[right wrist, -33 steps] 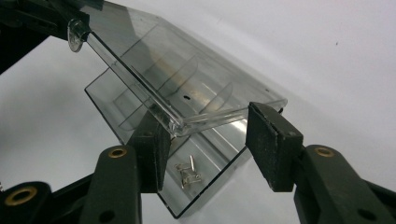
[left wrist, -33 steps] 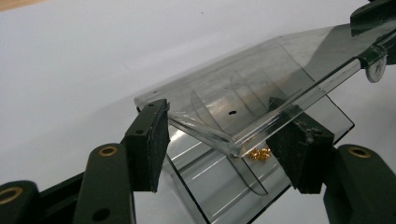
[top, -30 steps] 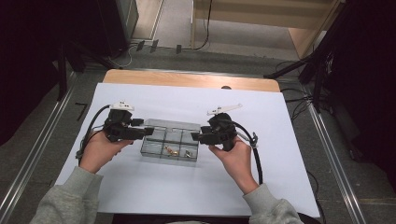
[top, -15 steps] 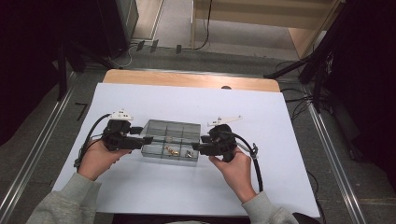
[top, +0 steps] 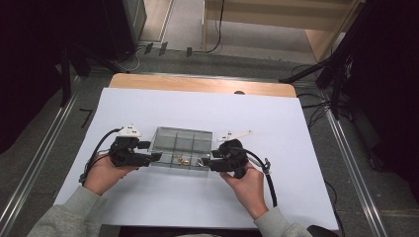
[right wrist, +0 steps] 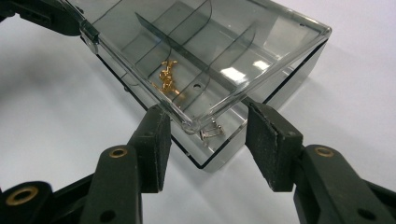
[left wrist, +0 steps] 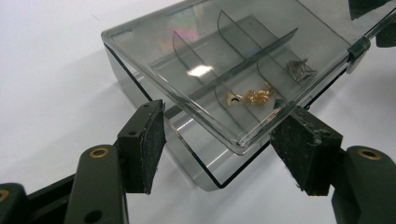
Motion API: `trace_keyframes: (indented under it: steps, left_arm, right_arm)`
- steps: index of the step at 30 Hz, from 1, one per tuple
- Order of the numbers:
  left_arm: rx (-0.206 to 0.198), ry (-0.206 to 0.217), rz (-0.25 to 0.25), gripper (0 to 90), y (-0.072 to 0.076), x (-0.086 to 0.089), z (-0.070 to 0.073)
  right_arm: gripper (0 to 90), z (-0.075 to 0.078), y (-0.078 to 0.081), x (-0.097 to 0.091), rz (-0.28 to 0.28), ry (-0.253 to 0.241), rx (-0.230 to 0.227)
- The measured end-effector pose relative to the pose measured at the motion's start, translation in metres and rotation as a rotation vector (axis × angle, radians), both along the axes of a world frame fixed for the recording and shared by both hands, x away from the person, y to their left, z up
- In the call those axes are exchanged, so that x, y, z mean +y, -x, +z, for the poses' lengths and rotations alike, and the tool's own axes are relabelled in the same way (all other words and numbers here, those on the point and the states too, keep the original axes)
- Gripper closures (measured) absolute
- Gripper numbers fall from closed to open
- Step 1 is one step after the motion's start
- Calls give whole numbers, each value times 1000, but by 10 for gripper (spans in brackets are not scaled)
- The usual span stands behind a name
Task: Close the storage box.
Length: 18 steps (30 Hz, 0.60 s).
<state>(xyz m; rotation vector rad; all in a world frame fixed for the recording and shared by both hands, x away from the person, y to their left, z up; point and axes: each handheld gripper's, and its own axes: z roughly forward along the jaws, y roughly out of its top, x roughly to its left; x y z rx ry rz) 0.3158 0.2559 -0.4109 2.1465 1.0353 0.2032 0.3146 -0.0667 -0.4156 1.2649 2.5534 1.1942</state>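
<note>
High view: your left claw [top: 157,157] and right claw [top: 205,163] flank compartment box [top: 183,148] on table [top: 296,148]. Left jaws just been opening around box corner, pads clear; right claw released too.

A: Person's sleeves: light grey sweatshirt fabric on both forearms, ribbed cuffs at the wrists.

B: Noted. Left gripper [top: 157,156]: black body, small grey three-cornered plate on top, black cable looping off its outer side.

A: Right gripper [top: 207,162]: same black body; its pale plate is longer and narrower. Thick black cable with a small light-coloured clip partway along.

B: Jaws, left gripper view: matte black, flat rectangular pads [left wrist: 142,144] with a rough, slightly frayed face. One brass-coloured ringed screw hole on each jaw arm.

A: Right gripper view agrees: black pads [right wrist: 154,147], brass rings at each arm, another on the lower link.
</note>
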Motion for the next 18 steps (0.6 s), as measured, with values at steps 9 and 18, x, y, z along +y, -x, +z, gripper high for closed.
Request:
trace_keyframes:
  steps: [9, 18]
  left_arm:
    - [6, -37, -29, 365, 2, -2, -12]
    - [40, -39, -38, 354, 2, -1, -19]
  right_arm:
    - [519, -17, 5, 4, 2, 20, -2]
    - [510, -25, 8, 5, 6, 42, -6]
